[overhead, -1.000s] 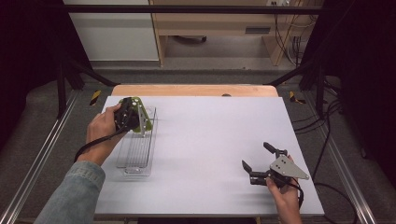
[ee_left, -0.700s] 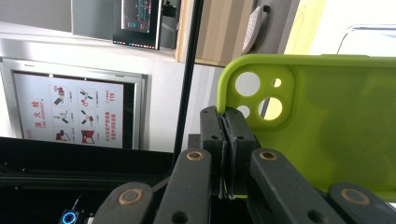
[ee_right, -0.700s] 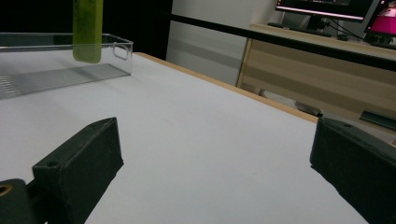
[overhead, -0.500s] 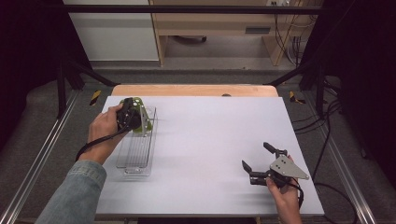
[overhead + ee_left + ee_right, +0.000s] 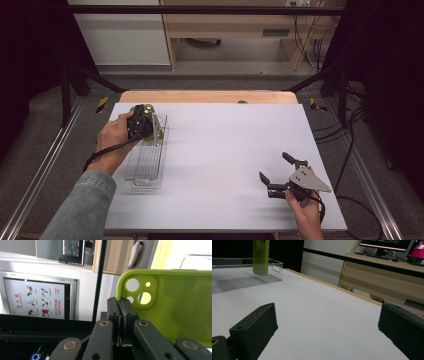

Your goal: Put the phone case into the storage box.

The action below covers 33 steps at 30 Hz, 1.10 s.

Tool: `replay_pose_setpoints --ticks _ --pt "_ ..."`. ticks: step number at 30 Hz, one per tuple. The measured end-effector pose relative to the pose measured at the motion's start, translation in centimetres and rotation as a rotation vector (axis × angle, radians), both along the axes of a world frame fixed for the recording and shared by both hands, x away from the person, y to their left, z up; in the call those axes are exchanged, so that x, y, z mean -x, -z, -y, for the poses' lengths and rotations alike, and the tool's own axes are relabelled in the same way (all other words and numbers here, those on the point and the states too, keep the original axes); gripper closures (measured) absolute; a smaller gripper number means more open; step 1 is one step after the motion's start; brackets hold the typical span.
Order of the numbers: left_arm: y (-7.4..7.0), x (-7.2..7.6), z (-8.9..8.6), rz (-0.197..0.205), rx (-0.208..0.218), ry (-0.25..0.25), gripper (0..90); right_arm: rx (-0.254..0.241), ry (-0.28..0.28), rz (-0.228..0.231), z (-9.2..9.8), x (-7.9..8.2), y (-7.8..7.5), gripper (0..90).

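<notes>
The left gripper (image 5: 148,131) has moved only a tiny bit since a second ago. Back then it sat a little more over the edge of the clear tray (image 5: 145,170), and now it sits a touch closer to the person's side, with more of the green phone case (image 5: 145,111) tucked behind it. The right gripper (image 5: 276,176) has not moved at all. It rests in the same spot near the front right corner of the white worktop (image 5: 225,150).

The left gripper is pinched tight on the edge of the green phone case (image 5: 175,307), next to the round camera holes. It holds the case up on its end over the far end of the clear tray (image 5: 244,277). In the right gripper view the case (image 5: 261,257) hangs down inside the tray, but it is hard to see if its bottom touches the tray floor.

The right gripper (image 5: 324,327) has its jaws spread wide apart with nothing between them, only bare worktop (image 5: 317,315).

From above, the hand and gripper hide most of the case. In the left gripper view the case is cut off at the right side. The tray is see-through, so its walls are hard to make out.
</notes>
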<state>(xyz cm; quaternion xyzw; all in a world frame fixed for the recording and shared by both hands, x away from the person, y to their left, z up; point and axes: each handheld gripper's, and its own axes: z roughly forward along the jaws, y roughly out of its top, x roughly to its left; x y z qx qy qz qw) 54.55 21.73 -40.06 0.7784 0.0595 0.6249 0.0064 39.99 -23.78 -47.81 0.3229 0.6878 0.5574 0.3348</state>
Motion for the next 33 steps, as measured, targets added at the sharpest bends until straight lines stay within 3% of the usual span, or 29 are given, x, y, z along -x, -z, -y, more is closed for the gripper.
replay_pose_setpoints --ticks 33 --pt "0.77 -0.86 0.20 0.007 -0.028 0.001 87.7 -0.002 -0.001 -0.001 0.06 -0.03 0.03 2.4"
